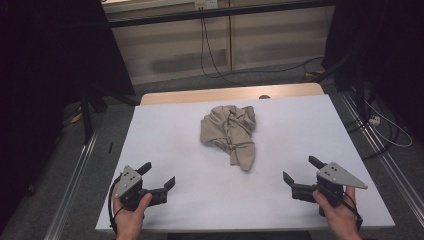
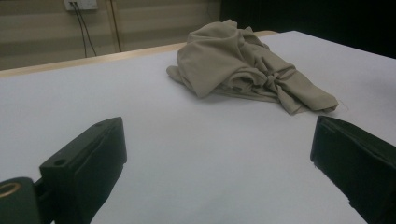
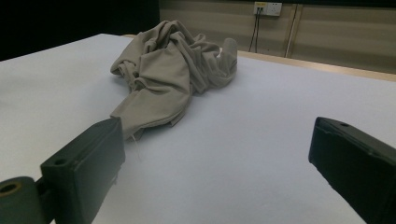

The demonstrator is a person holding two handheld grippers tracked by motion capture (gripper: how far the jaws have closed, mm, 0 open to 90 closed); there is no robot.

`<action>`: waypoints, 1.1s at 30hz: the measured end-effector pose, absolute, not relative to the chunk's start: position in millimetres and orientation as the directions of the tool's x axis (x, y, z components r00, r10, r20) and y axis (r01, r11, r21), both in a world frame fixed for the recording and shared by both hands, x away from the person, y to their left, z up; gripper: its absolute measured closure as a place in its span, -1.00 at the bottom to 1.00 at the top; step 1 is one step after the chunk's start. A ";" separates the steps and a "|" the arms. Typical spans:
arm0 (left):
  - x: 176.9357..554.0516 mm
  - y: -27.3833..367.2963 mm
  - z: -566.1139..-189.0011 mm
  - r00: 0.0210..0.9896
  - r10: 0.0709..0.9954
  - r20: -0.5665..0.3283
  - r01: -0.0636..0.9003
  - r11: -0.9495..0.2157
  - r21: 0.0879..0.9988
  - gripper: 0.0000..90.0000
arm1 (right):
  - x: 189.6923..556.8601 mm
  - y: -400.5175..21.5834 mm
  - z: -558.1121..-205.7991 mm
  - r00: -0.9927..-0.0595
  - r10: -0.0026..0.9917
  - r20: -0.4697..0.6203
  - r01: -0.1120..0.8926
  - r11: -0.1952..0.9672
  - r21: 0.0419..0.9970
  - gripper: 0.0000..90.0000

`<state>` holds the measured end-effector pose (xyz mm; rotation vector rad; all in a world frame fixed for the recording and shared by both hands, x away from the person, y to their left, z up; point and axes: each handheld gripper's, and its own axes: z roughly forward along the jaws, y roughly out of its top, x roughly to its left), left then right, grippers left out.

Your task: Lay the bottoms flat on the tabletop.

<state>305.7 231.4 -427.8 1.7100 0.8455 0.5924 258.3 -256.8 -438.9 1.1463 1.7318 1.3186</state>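
Apparently crumpled beige cloth [image 1: 231,132], untouched.

The beige cloth [image 1: 231,134] heaped mid-tabletop looks soft and matt, a fine knit with no sheen, rumpled into deep folds and one knotted twist. The tabletop [image 1: 175,140] is covered in smooth, matt white, like paper or laminate, with a strip of pale wood [image 1: 200,95] showing along the far edge, lightly satin. The left gripper [image 1: 159,176] and right gripper [image 1: 300,171] have matt black plastic jaws, slightly grainy, and each carries a flat grey plate [image 1: 342,176] with a dull metallic look and small dark holes.
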 end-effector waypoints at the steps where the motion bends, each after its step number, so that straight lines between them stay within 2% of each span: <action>1: 306.1 231.2 -428.0 0.622 0.782 -0.030 0.245 -0.158 0.957 -0.92 | 258.3 -256.7 -439.0 -0.392 0.920 0.001 0.247 0.105 0.963 -0.93; 15: 308.4 225.3 -431.4 0.641 0.767 -0.029 0.273 -0.192 0.943 -0.92 | 264.7 -247.5 -441.7 -0.417 0.908 0.023 0.293 0.111 0.950 -0.96; 21: 307.9 227.8 -430.5 0.643 0.765 -0.037 0.273 -0.183 0.944 -0.92 | 268.2 -231.6 -444.3 -0.472 0.881 -0.001 0.299 0.161 0.941 -0.95; 26: 317.6 221.6 -430.4 0.620 0.785 -0.017 0.275 -0.197 0.941 -0.91 | 276.0 -224.1 -447.8 -0.504 0.863 -0.005 0.318 0.191 0.929 -0.95; 33: 334.4 209.7 -432.6 0.646 0.763 -0.022 0.303 -0.230 0.925 -0.90 | 296.3 -214.5 -445.0 -0.519 0.855 0.012 0.329 0.186 0.926 -0.94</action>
